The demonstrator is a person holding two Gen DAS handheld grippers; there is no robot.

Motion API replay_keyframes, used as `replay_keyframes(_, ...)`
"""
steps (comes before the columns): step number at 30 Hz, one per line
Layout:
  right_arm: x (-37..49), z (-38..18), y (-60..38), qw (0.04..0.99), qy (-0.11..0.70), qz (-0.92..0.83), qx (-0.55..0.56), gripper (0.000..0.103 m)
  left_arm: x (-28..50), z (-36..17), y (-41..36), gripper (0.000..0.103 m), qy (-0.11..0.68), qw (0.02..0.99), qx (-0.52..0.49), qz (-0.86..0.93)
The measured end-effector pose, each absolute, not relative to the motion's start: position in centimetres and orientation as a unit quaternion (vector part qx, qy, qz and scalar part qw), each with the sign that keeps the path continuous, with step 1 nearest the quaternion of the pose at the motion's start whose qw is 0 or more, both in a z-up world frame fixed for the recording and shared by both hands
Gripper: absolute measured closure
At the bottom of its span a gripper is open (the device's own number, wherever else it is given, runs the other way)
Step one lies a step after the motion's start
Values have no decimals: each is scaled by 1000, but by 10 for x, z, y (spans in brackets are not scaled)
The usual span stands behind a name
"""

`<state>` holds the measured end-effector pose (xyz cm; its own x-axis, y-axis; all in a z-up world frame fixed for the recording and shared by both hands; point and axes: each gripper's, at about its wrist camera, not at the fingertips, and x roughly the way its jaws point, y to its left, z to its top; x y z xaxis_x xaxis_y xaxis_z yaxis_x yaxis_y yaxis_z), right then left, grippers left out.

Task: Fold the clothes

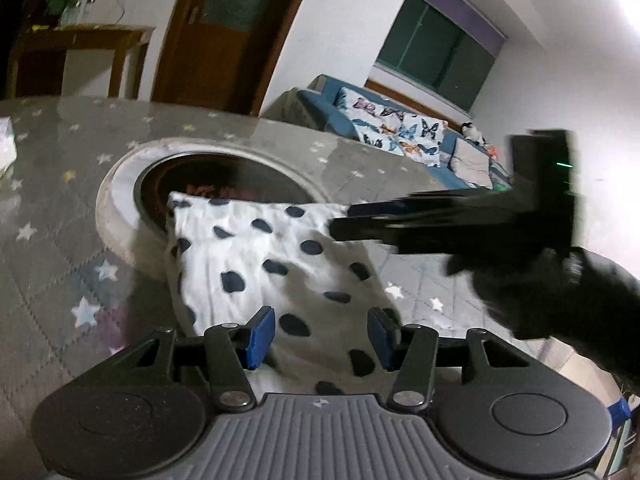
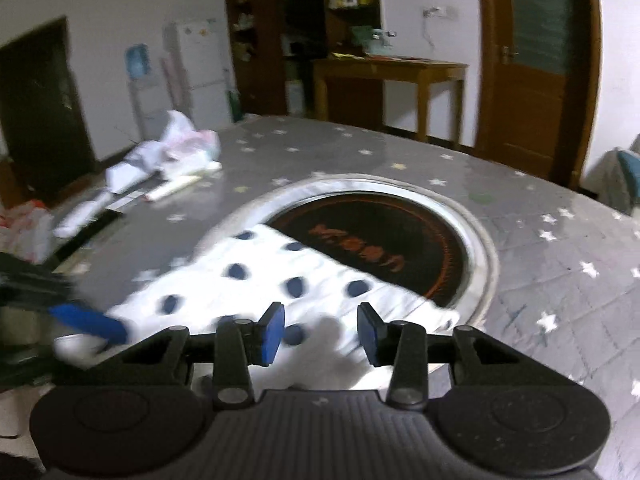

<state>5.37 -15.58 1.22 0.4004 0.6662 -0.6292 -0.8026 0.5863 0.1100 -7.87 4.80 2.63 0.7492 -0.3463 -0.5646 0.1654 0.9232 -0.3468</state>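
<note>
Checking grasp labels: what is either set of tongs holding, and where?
Nothing. Left tongs and right tongs are open over the polka-dot cloth.

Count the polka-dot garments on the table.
1. The single white polka-dot garment lies on the star-patterned tablecloth, its far edge overlapping the round black cooktop at the table's centre. More clothes may lie out of view.

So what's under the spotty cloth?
The spotty cloth lies on the starry table cover and overlaps the round black plate and its pale rim. Whatever else sits beneath it is covered.
</note>
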Motion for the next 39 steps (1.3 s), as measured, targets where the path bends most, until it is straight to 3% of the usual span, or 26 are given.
replay_keyframes(10,103,-11,-128,857,335,374,-117,62,-77,11,47,42,349,915,-147,-140)
replay_keyframes(13,98,-1,-120,854,324,388,-125,52,-78,12,47,37,348,914,-151,-143)
replay_keyframes(21,73,12,-84,809,313,470,-165,44,-77,12,46,32,347,912,-160,-148)
replay_keyframes(39,103,-14,-2,784,322,483,-219,48,-76,7,51,30,347,907,-183,-153)
